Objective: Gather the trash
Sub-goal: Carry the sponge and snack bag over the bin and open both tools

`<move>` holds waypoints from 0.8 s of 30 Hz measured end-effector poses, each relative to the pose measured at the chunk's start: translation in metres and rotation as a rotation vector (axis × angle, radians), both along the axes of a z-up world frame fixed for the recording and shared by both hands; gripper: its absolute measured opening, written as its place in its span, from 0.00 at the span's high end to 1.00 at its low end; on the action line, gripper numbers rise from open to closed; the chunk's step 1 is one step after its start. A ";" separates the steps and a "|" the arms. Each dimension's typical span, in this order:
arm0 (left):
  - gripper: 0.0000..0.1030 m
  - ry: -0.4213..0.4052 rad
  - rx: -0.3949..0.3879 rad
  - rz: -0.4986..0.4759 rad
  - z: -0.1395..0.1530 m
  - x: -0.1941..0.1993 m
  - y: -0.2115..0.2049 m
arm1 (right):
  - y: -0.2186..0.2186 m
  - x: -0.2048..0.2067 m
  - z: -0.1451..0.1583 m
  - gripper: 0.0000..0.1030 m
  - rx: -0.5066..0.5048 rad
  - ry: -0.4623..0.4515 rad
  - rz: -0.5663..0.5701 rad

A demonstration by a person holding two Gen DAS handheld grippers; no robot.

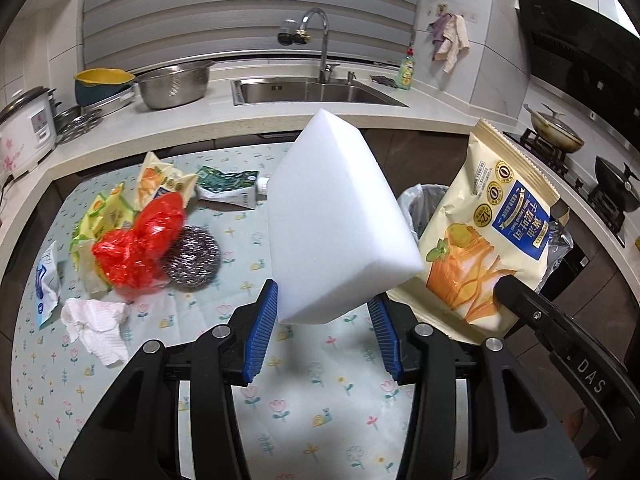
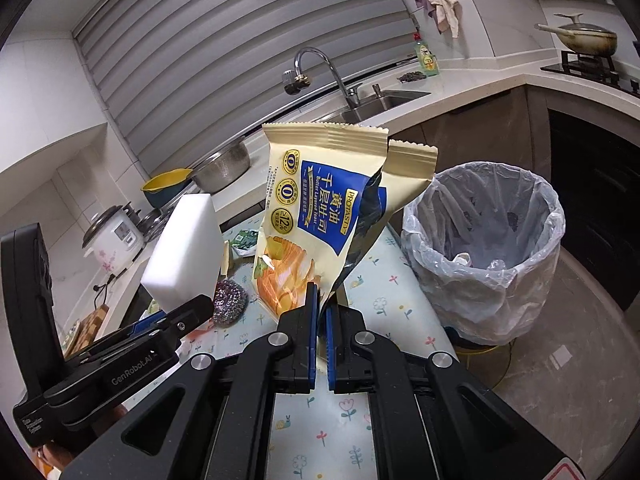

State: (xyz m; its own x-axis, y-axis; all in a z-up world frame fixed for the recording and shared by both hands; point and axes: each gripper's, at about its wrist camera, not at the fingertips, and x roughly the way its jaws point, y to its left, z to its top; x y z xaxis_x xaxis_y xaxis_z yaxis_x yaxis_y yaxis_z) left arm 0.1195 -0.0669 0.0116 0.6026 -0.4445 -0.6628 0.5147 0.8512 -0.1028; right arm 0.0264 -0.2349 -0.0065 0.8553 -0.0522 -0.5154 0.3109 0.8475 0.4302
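Note:
My left gripper is shut on a white sponge block and holds it above the table. My right gripper is shut on a cream and blue toast wrapper, also seen in the left wrist view. The bin with a clear liner stands on the floor right of the table, beyond the wrapper. The sponge is left of the wrapper in the right wrist view.
On the floral tablecloth lie a red plastic bag, a steel scourer, a white tissue, yellow wrappers, a blue-white packet and a green tube. A counter with a sink is behind.

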 end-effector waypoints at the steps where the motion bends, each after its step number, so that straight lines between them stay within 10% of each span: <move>1: 0.57 -0.001 0.006 -0.007 -0.001 -0.001 -0.006 | -0.004 -0.001 -0.001 0.96 0.003 0.001 -0.007; 24: 0.57 0.022 0.071 -0.215 -0.027 0.017 -0.164 | -0.144 -0.004 -0.038 0.96 0.045 0.044 -0.244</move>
State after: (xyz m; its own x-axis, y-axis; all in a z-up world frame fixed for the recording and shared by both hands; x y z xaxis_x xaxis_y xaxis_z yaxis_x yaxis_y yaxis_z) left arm 0.1365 -0.2309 -0.0156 0.4837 -0.5128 -0.7093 0.6837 0.7273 -0.0596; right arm 0.0221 -0.3785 -0.0446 0.7973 -0.2301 -0.5581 0.5228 0.7254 0.4478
